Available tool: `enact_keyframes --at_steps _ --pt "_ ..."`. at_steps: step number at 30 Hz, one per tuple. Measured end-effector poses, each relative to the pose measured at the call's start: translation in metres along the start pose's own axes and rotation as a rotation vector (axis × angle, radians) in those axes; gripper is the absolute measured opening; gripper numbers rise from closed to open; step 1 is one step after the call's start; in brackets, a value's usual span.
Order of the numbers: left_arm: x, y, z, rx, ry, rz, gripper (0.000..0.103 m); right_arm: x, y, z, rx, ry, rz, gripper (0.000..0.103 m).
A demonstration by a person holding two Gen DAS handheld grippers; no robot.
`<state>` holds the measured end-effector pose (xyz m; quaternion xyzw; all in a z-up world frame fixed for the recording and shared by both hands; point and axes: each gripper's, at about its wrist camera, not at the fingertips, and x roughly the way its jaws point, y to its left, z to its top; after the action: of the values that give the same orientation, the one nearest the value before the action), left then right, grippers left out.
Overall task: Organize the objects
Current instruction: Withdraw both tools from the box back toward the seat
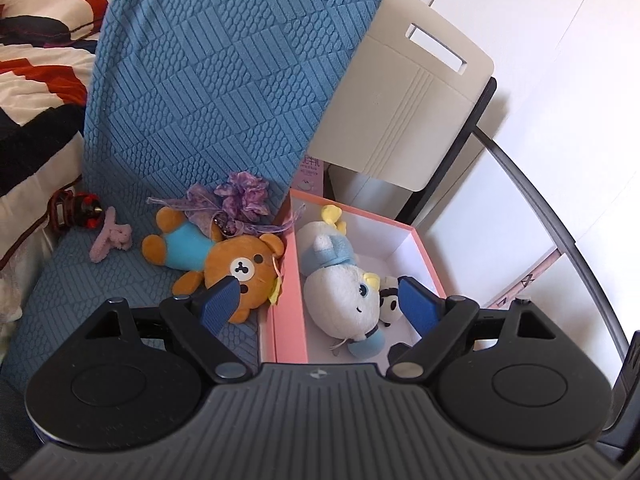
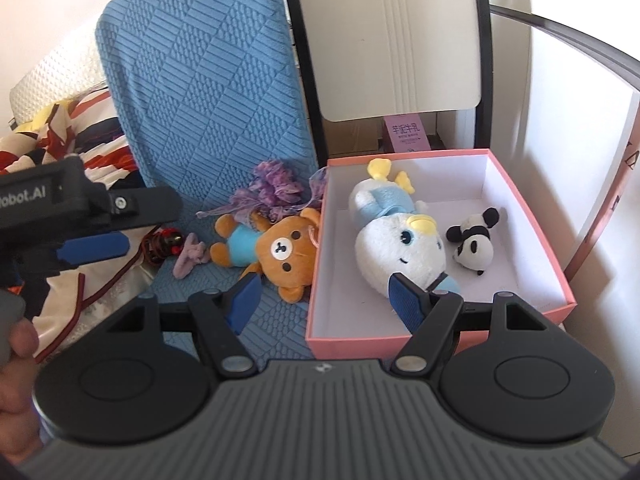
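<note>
Nearest the lens in each wrist view are the blue-padded tongs themselves. The left gripper (image 1: 320, 300) is spread wide with nothing between its fingers, and the right gripper (image 2: 324, 302) is spread and empty too.

Just beyond the right gripper's left finger lies the brown bear plush (image 2: 276, 250), on its back on the blue seat cover (image 2: 208, 120), head touching the outer wall of the pink box (image 2: 400, 336). Ahead of the right finger, inside the box, lie the white plush (image 2: 396, 236) and the small panda (image 2: 474, 242).

The bear looks the likely next item — light, soft and squashy, not fragile. Its fabric should grip well. I would close across the narrow blue-shirted body or one leg rather than the broad head.

Further left of the tongs lie a purple ribbon flower (image 2: 276, 188), a lilac hair clip (image 2: 190, 258) and a dark red clip (image 2: 162, 244) — small, and probably harder to pinch.
</note>
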<state>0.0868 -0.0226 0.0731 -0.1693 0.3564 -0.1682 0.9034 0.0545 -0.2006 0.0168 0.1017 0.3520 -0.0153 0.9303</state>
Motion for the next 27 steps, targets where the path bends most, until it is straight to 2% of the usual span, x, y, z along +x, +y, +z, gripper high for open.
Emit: enact_keyframes --at_steps 7,9,11,15,18,25,27 --pt "-0.014 0.023 -0.003 -0.001 -0.049 0.057 0.089 0.011 0.01 -0.002 -0.028 0.015 0.013 0.073" --pt "-0.016 0.032 -0.002 -0.01 -0.062 0.075 0.089 0.013 0.008 -0.003 -0.014 0.007 0.024 0.082" --pt "-0.017 0.042 0.0 0.018 -0.07 0.087 0.089 0.016 0.008 -0.004 -0.002 -0.001 0.041 0.083" --pt "-0.016 0.068 0.0 -0.013 -0.1 0.112 0.089 0.029 0.017 -0.008 -0.035 0.007 0.053 0.084" --pt "-0.004 0.091 -0.001 -0.037 -0.102 0.082 0.089 0.041 0.026 -0.011 -0.045 0.022 0.07 0.086" --pt "0.045 0.14 -0.002 -0.059 -0.092 0.117 0.089 0.077 0.041 -0.023 -0.077 0.015 0.058 0.086" --pt "0.06 0.152 -0.002 -0.047 -0.093 0.1 0.089 0.09 0.043 -0.027 -0.085 0.009 0.043 0.086"
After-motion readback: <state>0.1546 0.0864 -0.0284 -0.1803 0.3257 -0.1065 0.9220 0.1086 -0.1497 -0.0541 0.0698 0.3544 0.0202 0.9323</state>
